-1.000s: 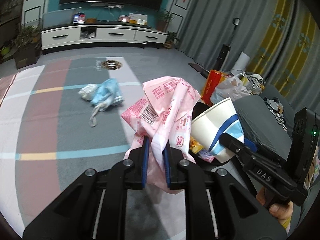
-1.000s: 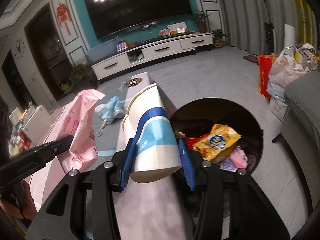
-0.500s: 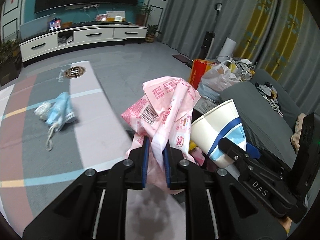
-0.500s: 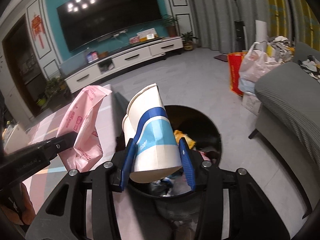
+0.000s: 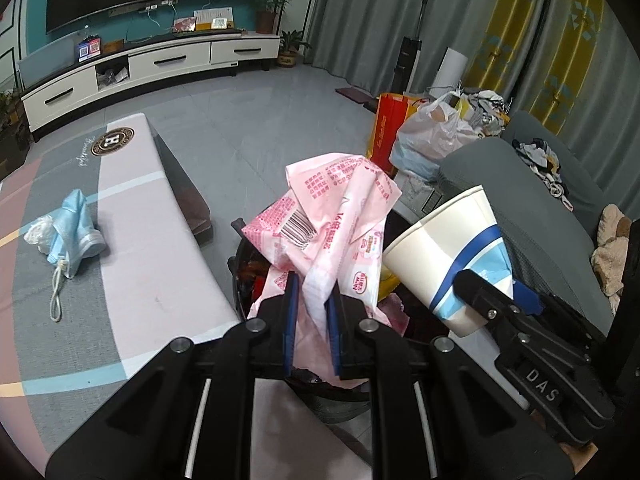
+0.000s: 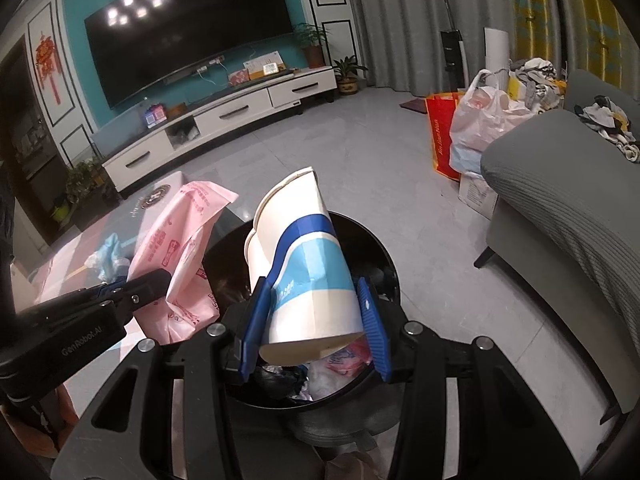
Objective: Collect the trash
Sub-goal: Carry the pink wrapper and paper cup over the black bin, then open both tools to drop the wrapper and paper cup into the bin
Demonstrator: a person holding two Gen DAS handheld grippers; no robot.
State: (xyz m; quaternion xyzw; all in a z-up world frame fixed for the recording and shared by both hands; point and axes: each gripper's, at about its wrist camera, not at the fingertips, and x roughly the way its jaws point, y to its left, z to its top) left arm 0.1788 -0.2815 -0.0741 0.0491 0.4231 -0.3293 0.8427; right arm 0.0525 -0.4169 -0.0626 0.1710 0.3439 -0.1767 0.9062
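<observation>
Living room w/ grey tile floor, low table on my left. I had the left gripper (image 5: pixel 311 316), jaws clamped on a crumpled pink plastic wrapper (image 5: pixel 328 236), and the right gripper (image 6: pixel 314 326), jaws clamped on the lower half of a white paper cup with blue bands (image 6: pixel 304 268), base towards me. Both hung over the round black trash bin (image 6: pixel 376 240), already part full. Cup sat over the bin's middle, long axis tilted away from me; wrapper nearer the table-side rim. Drop looked straight down for both, right hand better centred.
</observation>
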